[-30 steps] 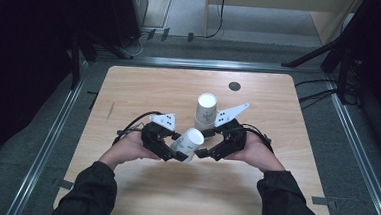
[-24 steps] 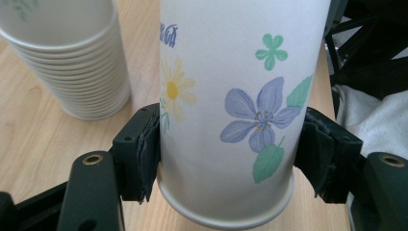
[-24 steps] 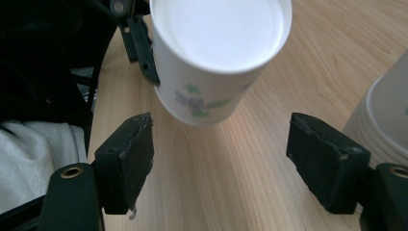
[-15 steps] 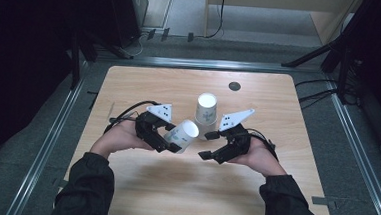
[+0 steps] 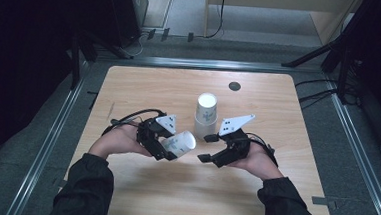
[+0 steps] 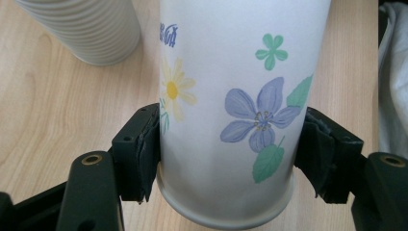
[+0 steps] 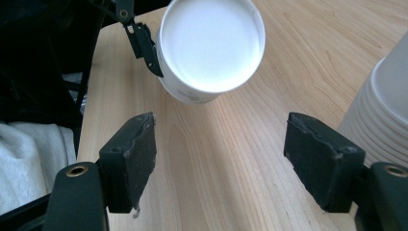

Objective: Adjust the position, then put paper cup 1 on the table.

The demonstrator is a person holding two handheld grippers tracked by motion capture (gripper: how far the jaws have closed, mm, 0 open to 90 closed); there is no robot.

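- Holding one paper cup (image 5: pixel 179 143) in my left gripper (image 5: pixel 160 146), I have it lying on its side above the near middle of the table (image 5: pixel 130 84), mouth turned right toward my other hand; my pads clamp its flowered wall low down, close to its base (image 6: pixel 226 125).
- My right gripper (image 5: pixel 215 148) hangs just right of that cup, apart from it. Its jaws have just been closing a little, yet they stand wide with nothing between them, bare wood under them and the cup's white mouth (image 7: pixel 211 43) ahead.
- The stack of cups (image 5: pixel 205 114) stands upside down just beyond both grippers, near the table's middle.
- Done, as I judge it: one cup is off the stack and firmly in my hold.
- Left: setting this cup down somewhere on the table, and probably peeling more cups from the stack. Whether it goes upright or inverted, I cannot tell from here.
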